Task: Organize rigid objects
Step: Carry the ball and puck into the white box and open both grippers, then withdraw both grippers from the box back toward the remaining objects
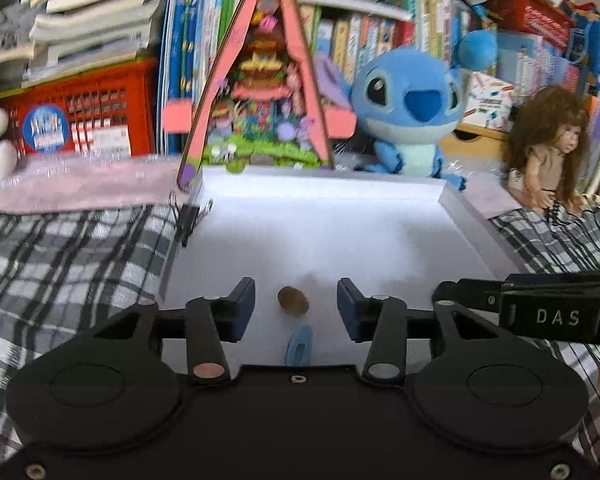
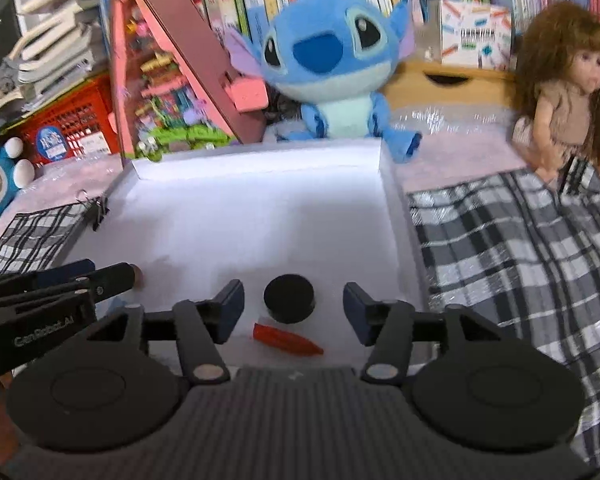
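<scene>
Right wrist view: my right gripper (image 2: 293, 309) spread, nothing pinched; black puck (image 2: 289, 298) lies between the fingers on the white tray (image 2: 396, 204), red cap (image 2: 286, 339) nearer me, long axis crosswise. Left gripper (image 1: 296, 309) spread over a brown coin (image 1: 293, 300).

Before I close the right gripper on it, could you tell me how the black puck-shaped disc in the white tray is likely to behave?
The black disc lies flat on its broad face in the white tray, so it probably won't roll. It looks solid and rigid, likely stiff in a grip. Its smooth curved rim may slip between the open right gripper pads; the red piece beside it could get nudged.
</scene>
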A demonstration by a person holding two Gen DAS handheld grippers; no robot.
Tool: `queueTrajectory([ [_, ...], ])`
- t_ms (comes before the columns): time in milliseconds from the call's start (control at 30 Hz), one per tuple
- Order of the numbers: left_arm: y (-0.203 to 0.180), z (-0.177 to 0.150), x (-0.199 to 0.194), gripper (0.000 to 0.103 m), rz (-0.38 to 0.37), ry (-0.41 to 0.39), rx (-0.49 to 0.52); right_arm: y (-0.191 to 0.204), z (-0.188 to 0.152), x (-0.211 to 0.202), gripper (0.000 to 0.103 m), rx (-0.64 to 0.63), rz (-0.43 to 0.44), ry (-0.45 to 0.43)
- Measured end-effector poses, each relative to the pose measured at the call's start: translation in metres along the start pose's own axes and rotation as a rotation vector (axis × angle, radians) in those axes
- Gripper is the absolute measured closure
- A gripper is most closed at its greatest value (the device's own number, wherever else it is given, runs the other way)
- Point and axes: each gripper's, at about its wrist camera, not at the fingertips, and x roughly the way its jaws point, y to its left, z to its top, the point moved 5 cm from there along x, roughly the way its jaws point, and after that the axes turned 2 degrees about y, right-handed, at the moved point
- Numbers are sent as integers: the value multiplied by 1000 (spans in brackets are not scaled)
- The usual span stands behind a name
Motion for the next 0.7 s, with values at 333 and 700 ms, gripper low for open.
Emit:
queueTrajectory([
  [333, -10, -13, -57, 39, -37, -56, 31, 1, -10, -51, 18, -46, 59, -107],
  [700, -15, -48, -105, 24, -70, -103, 48, 4, -47, -92, 11, -163, 79, -186],
])
